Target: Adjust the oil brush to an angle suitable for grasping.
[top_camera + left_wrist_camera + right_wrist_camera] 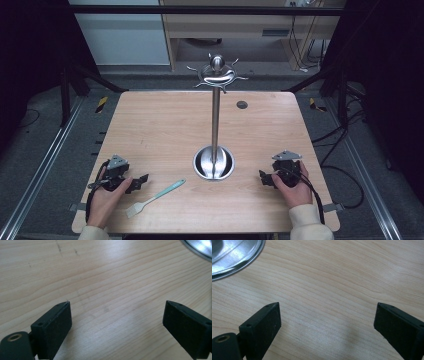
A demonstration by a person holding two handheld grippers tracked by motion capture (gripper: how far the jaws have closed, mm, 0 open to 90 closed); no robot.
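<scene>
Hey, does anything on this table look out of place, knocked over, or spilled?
Nothing is spilled or damaged. The one loose item is the light blue spatula, lying flat and slanted on the table near the left gripper, while the metal hook stand stands upright with nothing on its hooks. The right gripper is open.

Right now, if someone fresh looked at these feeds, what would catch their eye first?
The tall shiny steel stand with hooks around its top, rising from a round base at the centre of the light wooden table. Next, the pale turquoise spatula lying flat near the front edge, left of the base. The left gripper and right gripper rest either side, fingers open and empty.
</scene>
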